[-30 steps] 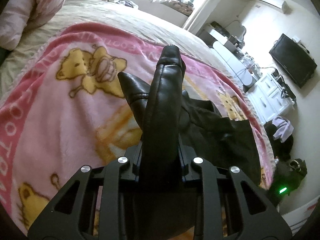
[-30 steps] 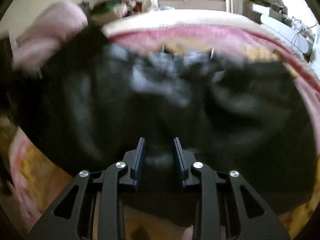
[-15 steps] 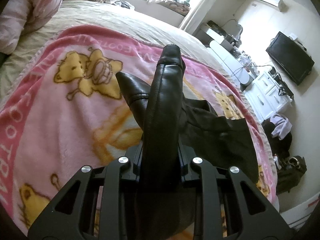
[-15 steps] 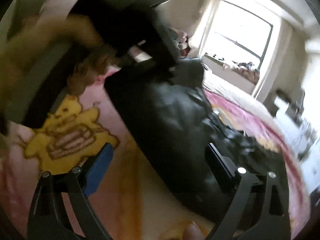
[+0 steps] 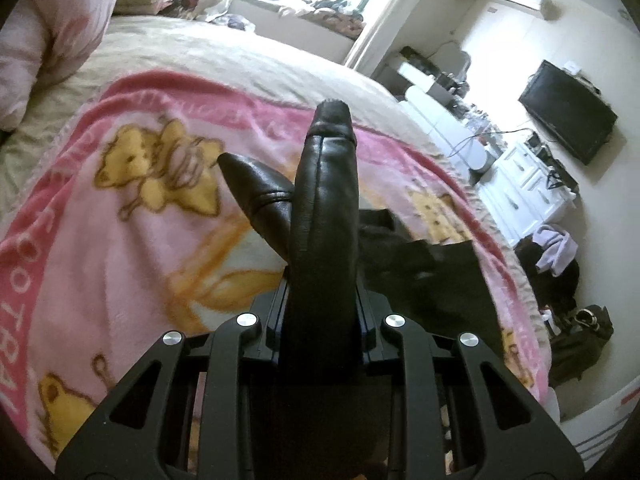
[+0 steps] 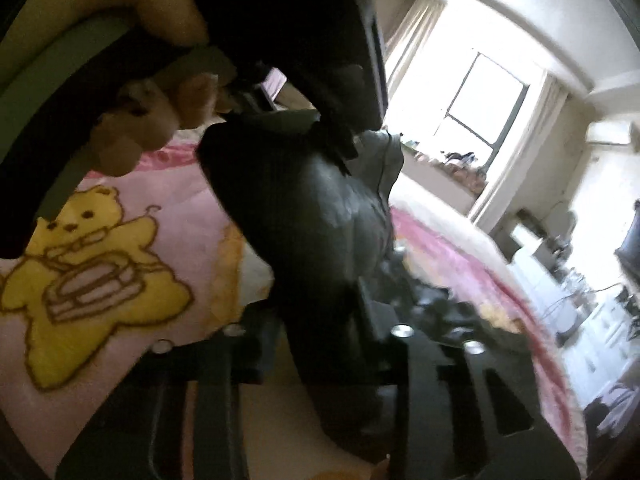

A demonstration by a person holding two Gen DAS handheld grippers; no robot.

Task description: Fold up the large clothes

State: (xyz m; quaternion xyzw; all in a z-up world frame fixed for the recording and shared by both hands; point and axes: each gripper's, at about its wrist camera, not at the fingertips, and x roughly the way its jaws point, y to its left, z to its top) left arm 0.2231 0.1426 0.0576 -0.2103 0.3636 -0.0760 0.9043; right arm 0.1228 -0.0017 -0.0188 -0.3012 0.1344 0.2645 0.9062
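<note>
A black leather garment [image 5: 324,200] stands up in a thick fold between the jaws of my left gripper [image 5: 320,312], which is shut on it. The rest of the garment trails to the right over the pink blanket [image 5: 120,260]. In the right wrist view the same garment [image 6: 304,208] hangs as a dark bunched mass. My right gripper [image 6: 320,332] is closing, with a fold of the garment between its jaws and the pads pressed on it. A hand [image 6: 160,120] holds the other gripper at the upper left of that view.
The pink bear-print blanket [image 6: 180,208] lies over a beige bedspread [image 5: 240,64]. A pink pillow [image 5: 48,40] sits at the far left. Beyond the bed's right edge are a white dresser [image 5: 528,184], a wall television [image 5: 568,120] and piled clothes [image 5: 556,252].
My right gripper let go of the garment, swung sideways with a roll, stood wide open, then closed on the garment again. My left gripper rose slightly, still holding its fold.
</note>
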